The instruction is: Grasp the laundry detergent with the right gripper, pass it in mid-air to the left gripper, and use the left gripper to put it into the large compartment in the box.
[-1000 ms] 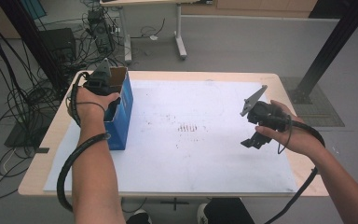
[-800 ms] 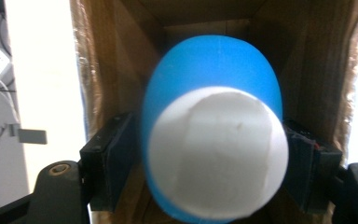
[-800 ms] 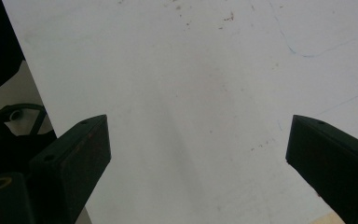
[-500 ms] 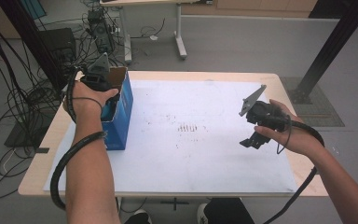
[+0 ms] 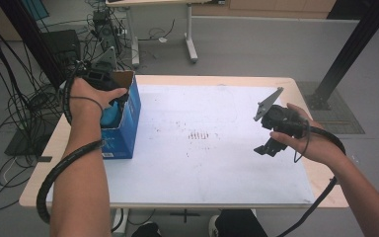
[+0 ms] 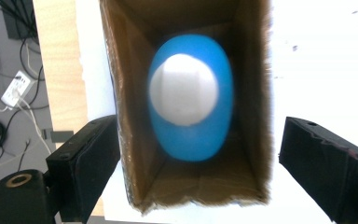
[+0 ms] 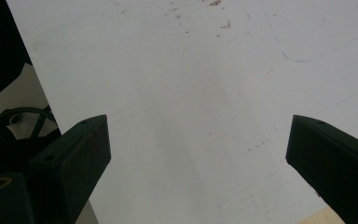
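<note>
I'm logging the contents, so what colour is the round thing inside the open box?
Blue, with a white patch on top; the round thing shows best in the left gripper view.

A box [image 5: 123, 123] stands on the left side of the worktop [image 5: 217, 177]. A ball [image 6: 191, 98] sits inside the box.

Left gripper [image 6: 200, 158] above open box [image 6: 135, 196]; jaws wide, straddling its walls. Blue ball [image 6: 191, 98] fills most of the interior, narrow gaps beside it. Right gripper [image 7: 196, 154] jaws wide apart over bare white sheet [image 7: 191, 93], unobstructed ahead.
</note>
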